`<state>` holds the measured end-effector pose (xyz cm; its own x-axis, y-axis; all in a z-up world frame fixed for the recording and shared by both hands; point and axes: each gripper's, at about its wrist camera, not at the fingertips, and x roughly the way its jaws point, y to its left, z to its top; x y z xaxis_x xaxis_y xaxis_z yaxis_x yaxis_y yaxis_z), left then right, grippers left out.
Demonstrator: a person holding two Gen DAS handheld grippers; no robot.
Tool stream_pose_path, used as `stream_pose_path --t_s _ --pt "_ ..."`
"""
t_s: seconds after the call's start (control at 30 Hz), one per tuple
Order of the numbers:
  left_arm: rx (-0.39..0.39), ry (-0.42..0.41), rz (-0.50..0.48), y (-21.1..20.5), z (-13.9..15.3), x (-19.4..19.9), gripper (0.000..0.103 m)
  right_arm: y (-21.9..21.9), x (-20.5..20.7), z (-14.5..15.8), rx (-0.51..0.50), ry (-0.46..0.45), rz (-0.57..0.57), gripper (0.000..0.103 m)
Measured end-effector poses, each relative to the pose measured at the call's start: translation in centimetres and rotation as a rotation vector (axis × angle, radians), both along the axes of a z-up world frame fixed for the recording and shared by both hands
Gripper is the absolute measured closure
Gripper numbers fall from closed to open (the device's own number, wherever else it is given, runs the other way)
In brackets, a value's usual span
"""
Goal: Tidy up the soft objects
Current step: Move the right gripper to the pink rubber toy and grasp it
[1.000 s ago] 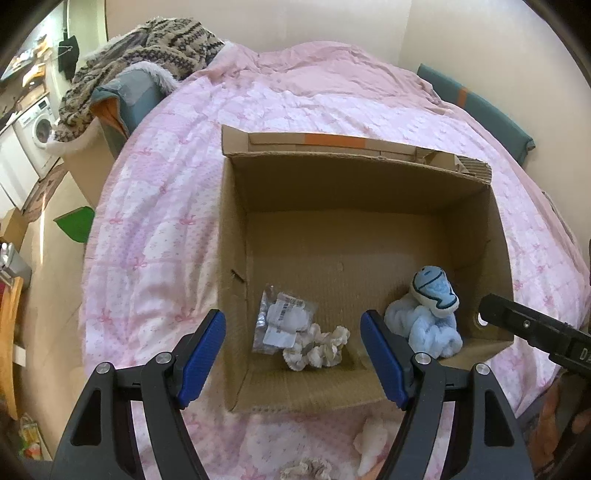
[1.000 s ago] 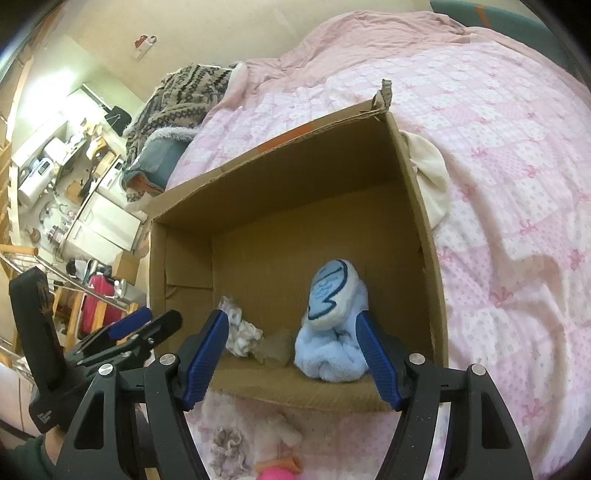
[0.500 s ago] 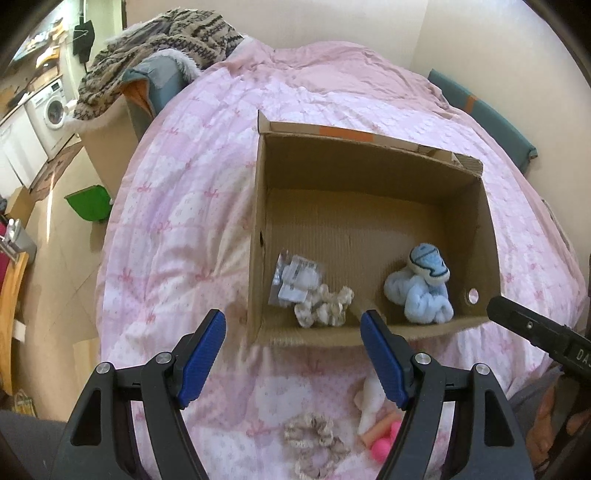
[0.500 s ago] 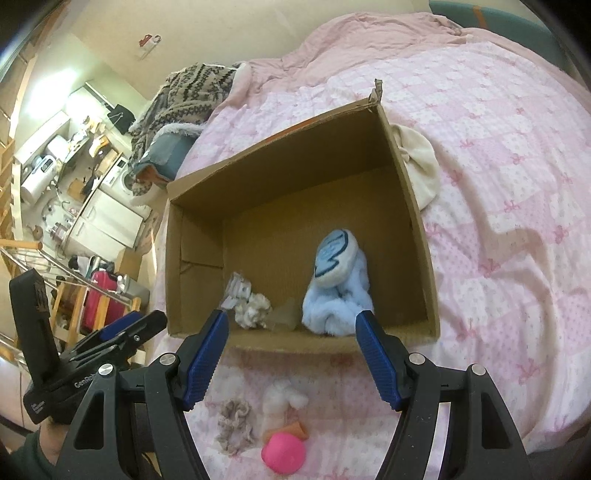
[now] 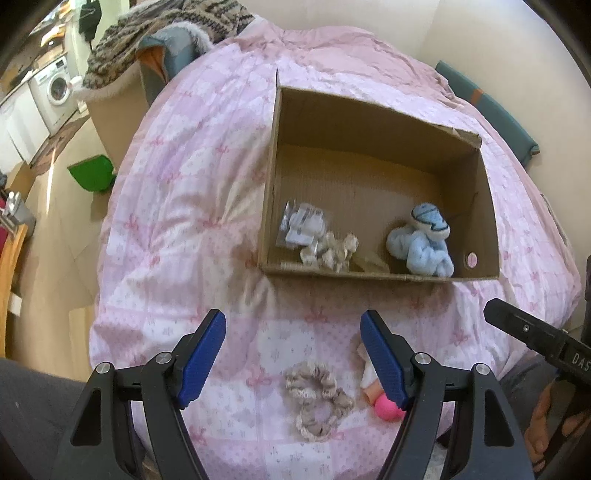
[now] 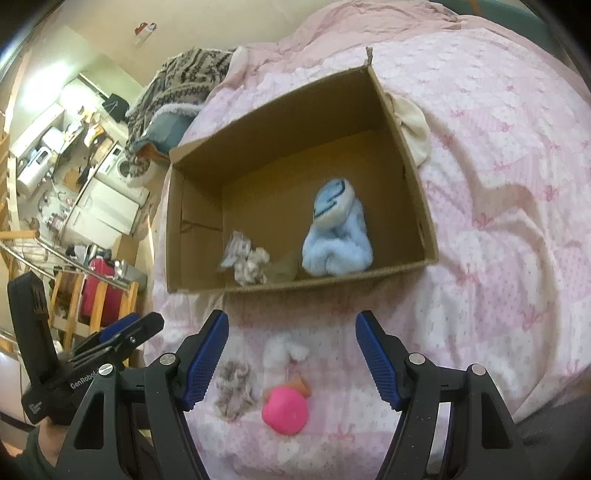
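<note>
An open cardboard box (image 5: 487, 206) (image 6: 417, 206) sits on the pink bed. Inside lie a light-blue plush toy (image 5: 424, 240) (image 6: 336, 236), a cream scrunchie (image 5: 330, 251) (image 6: 251, 266) and a clear packet (image 5: 301, 225). On the quilt in front of the box lie a beige scrunchie (image 5: 316, 402) (image 6: 232, 387) and a small white doll with a pink hat (image 5: 384, 400) (image 6: 284, 391). My left gripper (image 5: 293, 354) is open and empty above the beige scrunchie. My right gripper (image 6: 291, 354) is open and empty above the doll.
The pink quilt (image 5: 184, 206) covers the bed. A patterned blanket pile (image 5: 166, 33) lies at the far left corner. A cream cloth (image 6: 412, 125) lies beside the box's right wall. The floor with a green bin (image 5: 90, 173) drops off left of the bed.
Both grippers have pulled back and up from the box. The box now lies farther off, and the beige scrunchie and the doll have come into view below them.
</note>
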<state>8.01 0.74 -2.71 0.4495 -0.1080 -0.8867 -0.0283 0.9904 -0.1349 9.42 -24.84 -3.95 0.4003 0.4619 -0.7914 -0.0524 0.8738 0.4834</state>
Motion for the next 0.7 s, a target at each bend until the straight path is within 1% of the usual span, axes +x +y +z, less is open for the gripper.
stream_pose_path --t_s 0.2,0.33,0.4,0.47,0.53,0.6,0.63,0.7 --pt "-0.021 0.052 0.049 0.7 -1.6 -0.5 0.03 0.4 -0.9 -1.3 -0.015 0.044 0.015 0.028" --pt "-0.023 0.092 0.1 1.4 -2.7 0.0 0.03 0.3 -0.8 -2.4 -0.009 0.09 0.006 0.028" --pt "-0.046 0.116 0.12 1.6 -3.3 0.2 0.03 0.1 -0.5 -3.2 0.012 0.126 -0.005 0.028" --pt "-0.055 0.131 0.121 1.6 -3.7 0.4 0.03 0.2 -0.2 -4.3 0.046 0.182 0.007 0.028" --pt "-0.046 0.137 0.113 1.3 -3.9 0.4 0.03 1.2 -0.1 -5.8 0.065 0.257 0.054 0.028" --pt "-0.04 0.144 0.107 1.1 -4.1 0.5 0.03 2.7 -0.3 -7.0 0.055 0.318 0.12 0.028" --pt "-0.041 0.147 0.106 1.0 -4.2 0.5 0.03 3.5 -0.5 -7.4 0.041 0.336 0.151 0.028" --pt "-0.042 0.153 0.106 0.8 -4.4 0.6 0.03 5.2 -0.8 -8.2 -0.03 0.357 0.214 0.028"
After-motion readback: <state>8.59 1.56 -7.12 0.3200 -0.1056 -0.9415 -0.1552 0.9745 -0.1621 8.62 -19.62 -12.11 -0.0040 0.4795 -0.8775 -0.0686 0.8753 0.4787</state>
